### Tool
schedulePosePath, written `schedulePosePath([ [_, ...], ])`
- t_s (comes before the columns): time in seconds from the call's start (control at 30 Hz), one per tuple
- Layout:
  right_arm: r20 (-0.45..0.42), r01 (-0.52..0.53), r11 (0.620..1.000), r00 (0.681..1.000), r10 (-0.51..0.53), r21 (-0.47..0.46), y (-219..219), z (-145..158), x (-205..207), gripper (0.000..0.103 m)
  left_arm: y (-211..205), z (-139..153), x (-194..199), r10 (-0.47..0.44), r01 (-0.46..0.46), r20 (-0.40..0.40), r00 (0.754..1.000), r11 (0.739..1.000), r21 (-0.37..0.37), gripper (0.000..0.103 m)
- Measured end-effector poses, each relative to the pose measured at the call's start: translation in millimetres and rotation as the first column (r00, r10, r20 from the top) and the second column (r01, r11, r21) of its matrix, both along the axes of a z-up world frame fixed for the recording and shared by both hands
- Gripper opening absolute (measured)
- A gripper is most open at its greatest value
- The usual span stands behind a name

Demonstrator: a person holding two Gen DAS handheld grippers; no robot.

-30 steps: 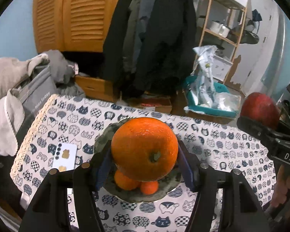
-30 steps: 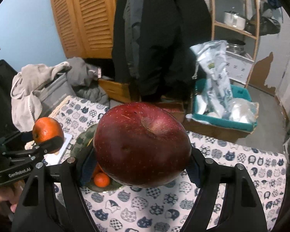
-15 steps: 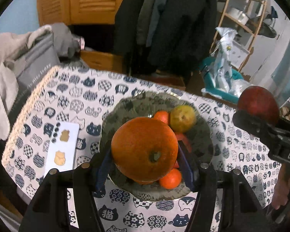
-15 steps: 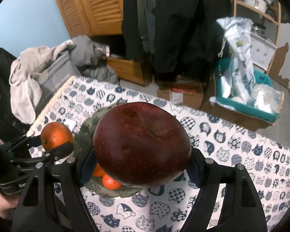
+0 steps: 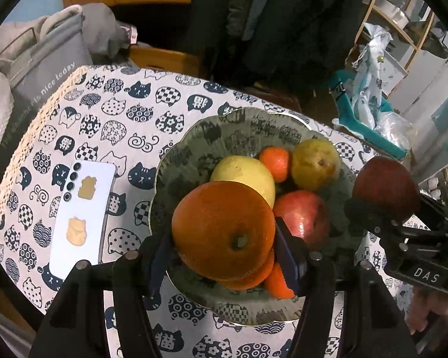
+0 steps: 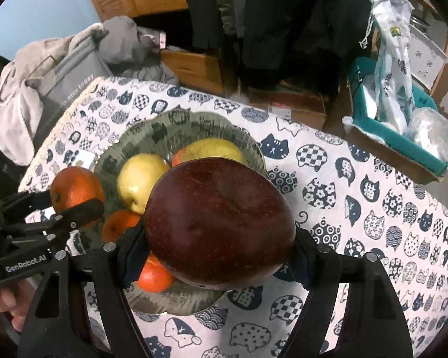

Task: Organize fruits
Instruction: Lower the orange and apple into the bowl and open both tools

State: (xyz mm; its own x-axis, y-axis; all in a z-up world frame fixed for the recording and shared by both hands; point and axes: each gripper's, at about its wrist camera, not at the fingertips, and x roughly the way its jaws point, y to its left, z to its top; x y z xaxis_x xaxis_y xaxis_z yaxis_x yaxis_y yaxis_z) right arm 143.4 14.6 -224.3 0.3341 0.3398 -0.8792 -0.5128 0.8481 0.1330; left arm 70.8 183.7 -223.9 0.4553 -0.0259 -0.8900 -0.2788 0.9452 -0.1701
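Above the fruit bowl (image 5: 194,137), an orange (image 5: 224,229) is being clenched in the left tongs (image 5: 224,256) and a dark red apple (image 6: 221,223) in the right tongs (image 6: 218,256).

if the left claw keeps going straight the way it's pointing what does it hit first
Probably the fruit already in the glass bowl. The left claw, shut on the big orange, points down at the small mandarins under it, with the red apple just beside. Depth is unclear.

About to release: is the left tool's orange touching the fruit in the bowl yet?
Cannot tell. In the left wrist view the orange overlaps the bowl's fruit, showing no contact or gap; the right wrist view doesn't settle it.
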Motion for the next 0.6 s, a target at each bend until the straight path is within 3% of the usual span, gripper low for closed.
schedulePosePath([
  [0.27,-0.045,0.004,1.000,0.999,-0.004,0.012,0,-13,8,0.078,3,-16,3,0.005,-0.005,-0.048,0.999,1.000,-0.009,0.065],
  [0.53,-0.075,-0.017,1.000,0.997,0.016,-0.015,9,-24,8,0.079,6,-18,4,0.010,-0.010,-0.048,0.999,1.000,-0.014,0.066],
  [0.6,-0.084,-0.020,1.000,0.996,0.018,-0.023,10,-27,9,0.079,8,-17,5,0.016,-0.016,-0.052,0.999,1.000,-0.002,0.072],
])
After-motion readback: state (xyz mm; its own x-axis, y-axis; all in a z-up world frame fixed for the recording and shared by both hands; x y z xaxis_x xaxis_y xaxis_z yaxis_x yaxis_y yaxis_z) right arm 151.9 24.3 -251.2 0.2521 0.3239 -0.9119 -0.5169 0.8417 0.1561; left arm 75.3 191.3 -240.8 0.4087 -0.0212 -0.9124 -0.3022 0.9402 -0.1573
